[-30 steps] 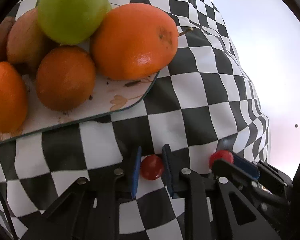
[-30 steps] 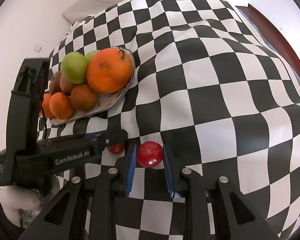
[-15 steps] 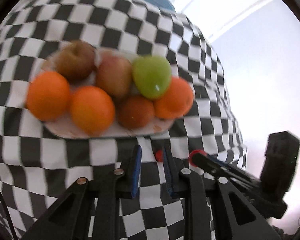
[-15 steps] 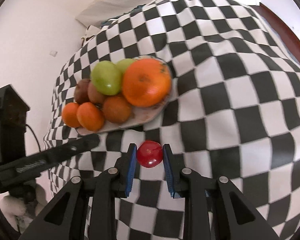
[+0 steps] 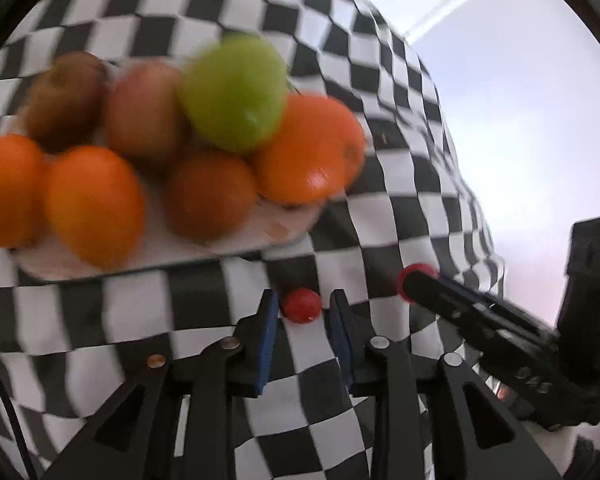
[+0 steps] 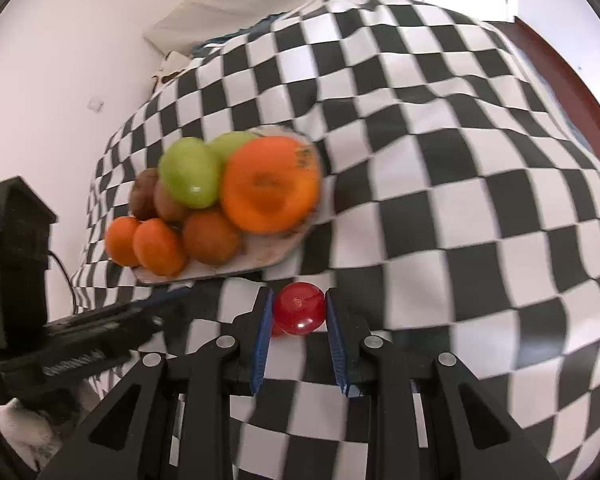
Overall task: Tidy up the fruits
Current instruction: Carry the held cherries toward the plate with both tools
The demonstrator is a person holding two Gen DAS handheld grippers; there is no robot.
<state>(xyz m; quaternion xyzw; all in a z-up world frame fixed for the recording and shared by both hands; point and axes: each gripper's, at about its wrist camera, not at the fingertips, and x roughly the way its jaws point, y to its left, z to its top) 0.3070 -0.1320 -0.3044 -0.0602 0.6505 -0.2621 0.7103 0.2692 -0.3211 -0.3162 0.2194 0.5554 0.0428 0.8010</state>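
Evidently the small red fruits are being carried to the plate of oranges and apples at ten o'clock. The right gripper is clamped on a glossy red cherry tomato. The left gripper has just been opening; its jaws stand slightly apart, and a second cherry tomato lies on the checkered cloth below, ungripped. Next, probably, the right hand must reach over the plate's near rim and release gently.
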